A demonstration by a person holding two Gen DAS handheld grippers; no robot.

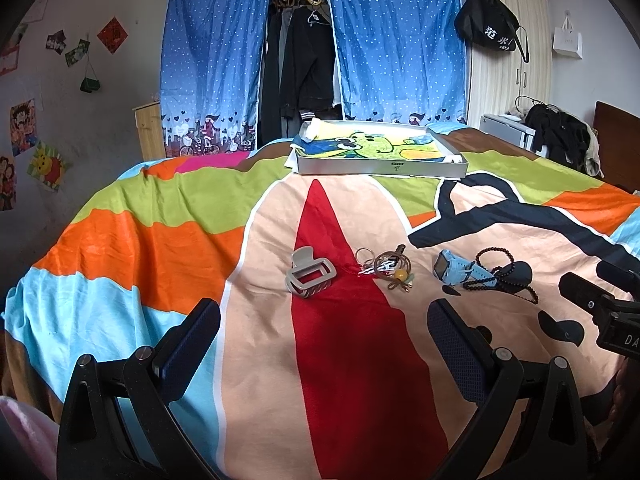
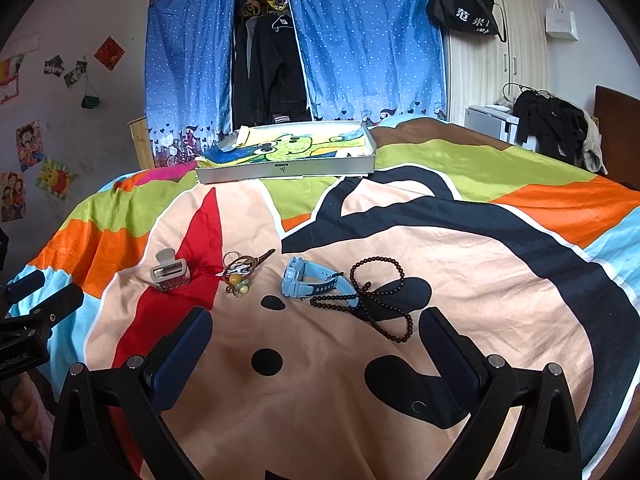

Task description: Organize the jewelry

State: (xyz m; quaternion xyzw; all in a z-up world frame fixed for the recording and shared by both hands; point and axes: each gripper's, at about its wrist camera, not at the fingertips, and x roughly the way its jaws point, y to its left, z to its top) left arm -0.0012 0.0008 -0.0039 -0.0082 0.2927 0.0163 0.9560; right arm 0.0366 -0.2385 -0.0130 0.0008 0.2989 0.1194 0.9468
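Both tongs, left tongs (image 1: 324,336) and right tongs (image 2: 316,340), hang released over the bed (image 2: 320,380), grasping nothing. On the blanket lie four things in a row: one grey hair claw (image 1: 309,278), one tangle of hair ties (image 1: 386,268), one blue watch (image 2: 310,282), one string of dark beads (image 2: 380,300). One shallow box (image 1: 380,166) sits farther back.

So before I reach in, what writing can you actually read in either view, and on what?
"范米": white characters on the black drawstring bag hanging on the wardrobe.
"DA": cut-off white letters on the right gripper's black body.
Small dark logo on the grey shallow tray: too small to read.
White print on the left gripper's black body: blurred.
Red diamond wall paper: unreadable.
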